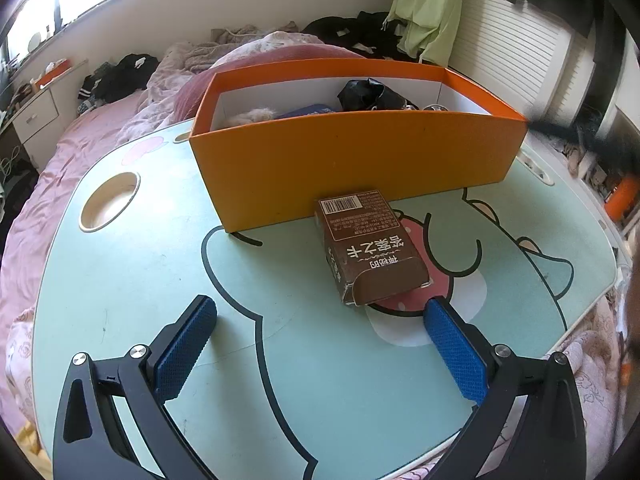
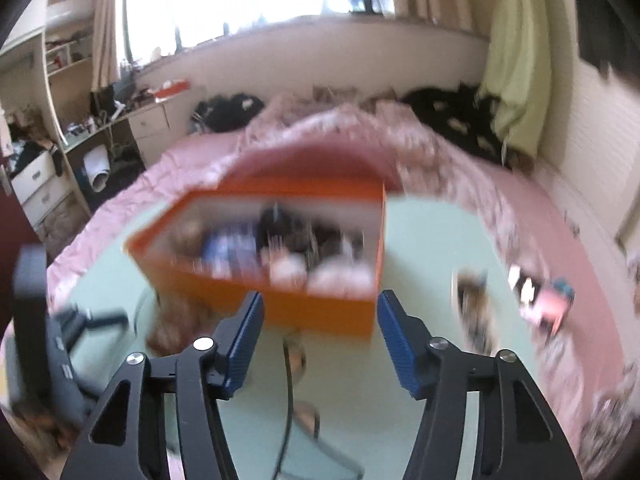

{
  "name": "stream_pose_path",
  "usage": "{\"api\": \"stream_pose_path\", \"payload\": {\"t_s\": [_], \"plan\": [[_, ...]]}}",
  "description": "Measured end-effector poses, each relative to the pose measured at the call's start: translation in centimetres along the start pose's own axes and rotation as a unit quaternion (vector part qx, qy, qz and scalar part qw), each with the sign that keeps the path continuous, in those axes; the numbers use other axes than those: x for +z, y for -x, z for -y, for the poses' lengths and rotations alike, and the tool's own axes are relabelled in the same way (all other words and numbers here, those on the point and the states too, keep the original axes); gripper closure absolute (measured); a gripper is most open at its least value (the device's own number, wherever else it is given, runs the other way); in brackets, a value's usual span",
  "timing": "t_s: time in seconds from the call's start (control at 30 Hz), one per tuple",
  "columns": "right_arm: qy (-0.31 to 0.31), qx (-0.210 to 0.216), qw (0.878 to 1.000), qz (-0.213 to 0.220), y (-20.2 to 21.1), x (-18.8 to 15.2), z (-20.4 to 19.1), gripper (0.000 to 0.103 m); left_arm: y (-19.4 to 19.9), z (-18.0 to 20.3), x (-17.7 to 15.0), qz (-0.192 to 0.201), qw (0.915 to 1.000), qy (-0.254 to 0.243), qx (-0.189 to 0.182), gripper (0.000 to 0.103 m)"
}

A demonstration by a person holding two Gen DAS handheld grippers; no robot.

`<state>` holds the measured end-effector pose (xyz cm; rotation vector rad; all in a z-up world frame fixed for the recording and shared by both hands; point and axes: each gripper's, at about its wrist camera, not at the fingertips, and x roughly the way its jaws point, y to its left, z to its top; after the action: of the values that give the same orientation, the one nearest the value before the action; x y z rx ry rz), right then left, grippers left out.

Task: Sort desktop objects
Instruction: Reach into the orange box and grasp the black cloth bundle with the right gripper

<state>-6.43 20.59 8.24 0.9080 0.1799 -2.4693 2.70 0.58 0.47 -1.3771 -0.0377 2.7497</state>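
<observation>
brown carton [image 1: 370, 246] lies flat on table [image 1: 140, 264], touching orange box [image 1: 352, 160] at 12 o'clock. left gripper [image 1: 320, 316] wide open, empty; right gripper [image 2: 320, 320] likewise.

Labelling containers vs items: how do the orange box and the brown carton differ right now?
The open-topped orange cardboard box stands upright on the pale green cartoon-print table; the small brown printed carton lies flat.
The orange box is far larger than the brown carton.
The orange box is plain-sided and already holds things; the brown carton bears a barcode and text, and its near end flap is open.
Both are cardboard and sit on the table, the carton against the box's front wall.
</observation>
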Motion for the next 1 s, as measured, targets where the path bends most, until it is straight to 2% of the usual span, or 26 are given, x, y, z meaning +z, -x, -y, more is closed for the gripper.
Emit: {"api": "stream_pose_path", "payload": {"t_s": [0.1, 0.2, 0.3, 0.43, 0.47, 0.5, 0.6, 0.77, 1.0], "plan": [[0.012, 0.001, 0.999, -0.038, -3.0, 4.1, -0.9, 0.062, 0.0, 0.1, 0.1, 0.000, 1.0000, 0.000, 0.000, 0.000], [0.010, 0.038, 0.994, -0.103, -7.2, 6.7, -1.7, 0.063, 0.1, 0.2, -0.2, 0.001, 1.0000, 0.001, 0.001, 0.000], [0.016, 0.057, 0.989, -0.138, -10.2, 7.6, -3.1, 0.062, 0.2, 0.1, -0.3, 0.002, 1.0000, 0.002, 0.000, 0.000], [0.023, 0.035, 0.979, -0.198, -14.5, 6.9, -4.0, 0.062, 0.2, 0.2, -0.4, 0.004, 1.0000, 0.002, 0.000, 0.000], [0.023, 0.027, 0.980, -0.197, -15.0, 6.9, -3.9, 0.066, 0.3, 0.2, -0.4, 0.005, 1.0000, 0.002, -0.001, 0.000], [0.022, 0.013, 0.981, -0.192, -15.0, 7.1, -3.7, 0.083, 0.3, 0.3, -0.4, 0.005, 1.0000, 0.002, -0.001, 0.000], [-0.011, 0.043, 0.983, -0.177, -14.1, 7.5, -1.9, 0.098, 0.3, 0.3, -0.5, 0.006, 1.0000, 0.005, 0.001, 0.000], [-0.042, 0.072, 0.992, -0.099, -9.5, 8.4, 0.5, 0.099, 0.3, 0.2, -0.5, 0.006, 1.0000, 0.005, 0.001, 0.000], [-0.042, 0.126, 0.991, -0.001, -0.7, 8.1, 0.2, 0.099, 0.3, 0.2, -0.5, 0.006, 1.0000, 0.005, 0.001, 0.000]]}}
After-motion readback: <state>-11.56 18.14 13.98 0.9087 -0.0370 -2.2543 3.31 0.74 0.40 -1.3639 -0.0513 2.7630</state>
